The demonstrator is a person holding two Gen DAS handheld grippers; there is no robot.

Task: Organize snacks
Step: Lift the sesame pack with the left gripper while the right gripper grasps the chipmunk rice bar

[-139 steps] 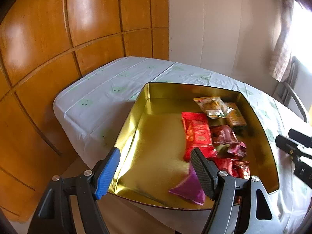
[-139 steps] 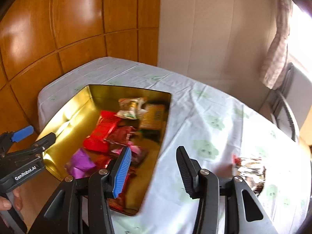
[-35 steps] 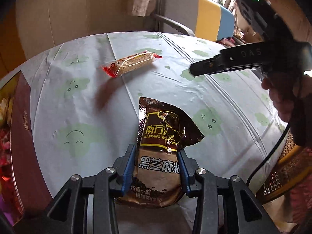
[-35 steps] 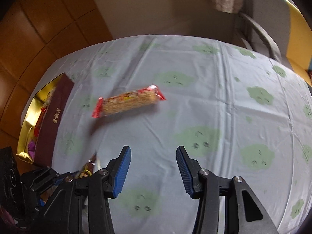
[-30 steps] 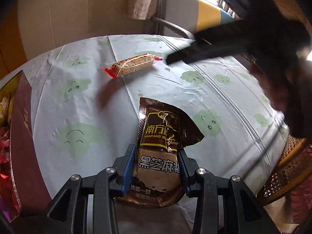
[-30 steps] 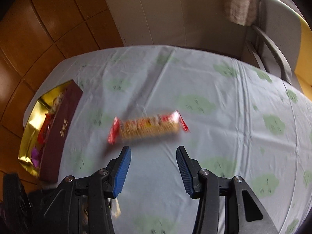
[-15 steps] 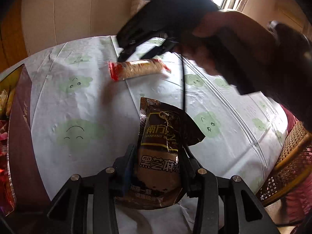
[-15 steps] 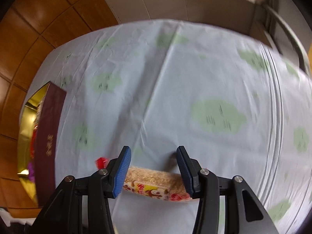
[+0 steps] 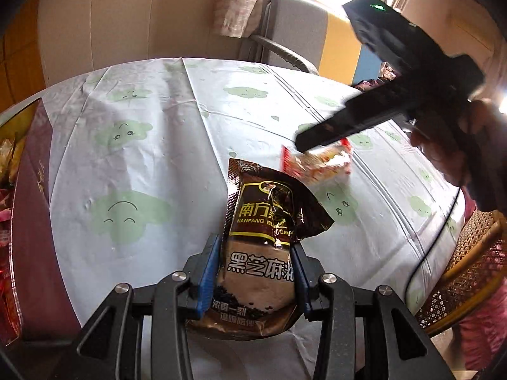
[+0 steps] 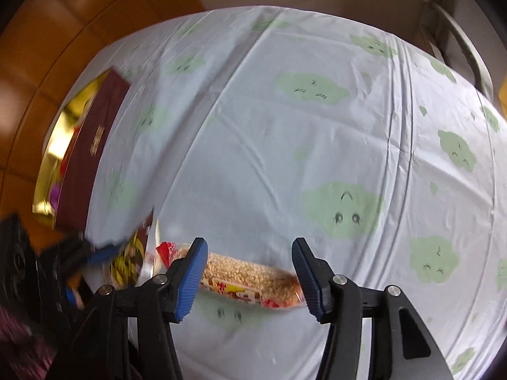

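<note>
Cloud-printed cloth covers the surface (image 9: 152, 145); a snack tin (image 10: 79, 155) sits at its left edge. Left gripper (image 9: 255, 272) clamps a brown sesame packet (image 9: 263, 247). Right gripper (image 10: 250, 272) straddles a rice-cracker bar (image 10: 250, 280), jaws opening.

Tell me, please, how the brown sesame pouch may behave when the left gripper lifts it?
The brown pouch is probably floppy: its free top is creased and bent. The left gripper pinches only its lower part, so the top may droop. Its glossy film might slip.
</note>
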